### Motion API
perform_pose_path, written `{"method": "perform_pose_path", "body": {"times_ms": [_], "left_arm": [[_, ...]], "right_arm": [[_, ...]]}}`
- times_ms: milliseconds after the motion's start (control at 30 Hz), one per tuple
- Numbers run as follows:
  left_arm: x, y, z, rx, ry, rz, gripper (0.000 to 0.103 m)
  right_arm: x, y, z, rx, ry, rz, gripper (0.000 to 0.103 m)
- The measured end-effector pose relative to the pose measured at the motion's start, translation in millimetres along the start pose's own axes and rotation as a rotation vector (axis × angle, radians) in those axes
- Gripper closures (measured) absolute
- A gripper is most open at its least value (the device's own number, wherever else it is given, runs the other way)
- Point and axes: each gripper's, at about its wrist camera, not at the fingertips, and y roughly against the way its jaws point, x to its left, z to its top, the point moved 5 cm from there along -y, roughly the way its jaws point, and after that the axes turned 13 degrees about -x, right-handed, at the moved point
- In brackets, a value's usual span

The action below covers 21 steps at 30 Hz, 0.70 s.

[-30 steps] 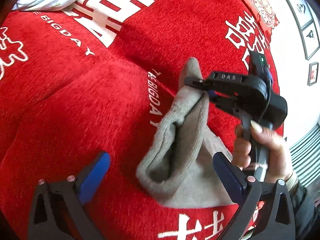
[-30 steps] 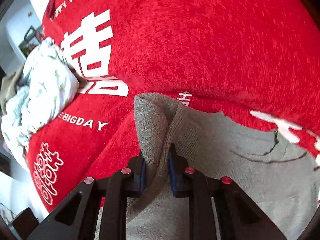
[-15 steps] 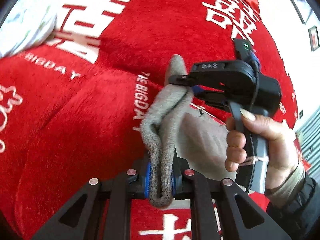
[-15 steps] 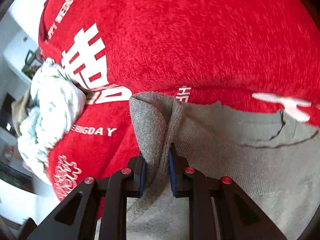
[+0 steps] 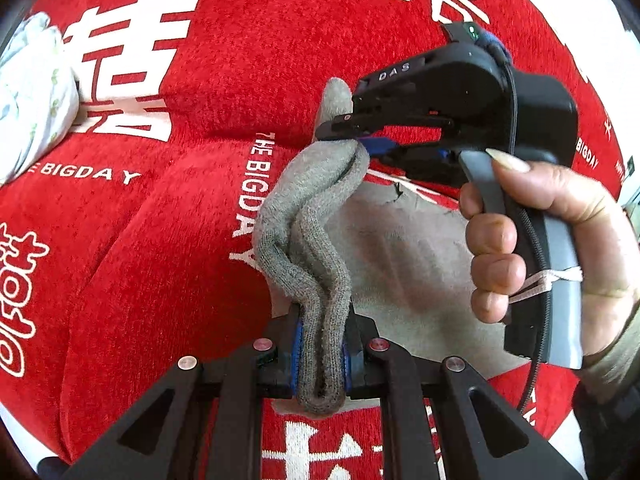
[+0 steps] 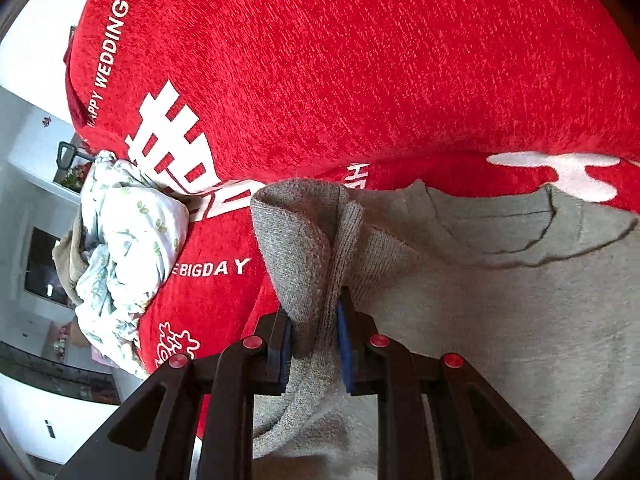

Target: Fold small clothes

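The left gripper [image 5: 320,360] is clamped on a bunched edge of the grey knitted garment [image 5: 308,280], a thick doubled roll of cloth squeezed between its blue pads. Its jaws have just been closing, and the fabric now fills the gap between them. Further off in the same view, the right gripper [image 5: 362,142], held in a person's hand [image 5: 540,240], pinches another part of that same edge, so the roll of knit spans between the two tools.

From the right wrist view, the right gripper [image 6: 314,344] bites a folded-over flap of the garment, and the rest of the grey cloth spreads to the right across the red plush cover with white lettering [image 6: 360,60]. A crumpled white floral cloth [image 6: 128,248] lies well apart at the far left.

The risk, as I judge it, lies in the bunching: each grip holds several layers, so a pull could carry an inner layer along and leave a crooked, lumpy fold. The knit could also creep out of the pads if the two tools draw apart too hard, and the plush cover may drag on the trailing cloth.
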Motion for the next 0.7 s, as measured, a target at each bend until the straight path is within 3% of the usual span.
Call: {"method": "perform_pose_path", "body": {"times_ms": [700], "left_arm": [[-87.3, -12.9, -18.9, 0.06, -0.173, -0.017, 0.087]], "right_arm": [[-30.3, 43.1, 22.1, 0.04, 0.066, -0.013, 0.082]]}}
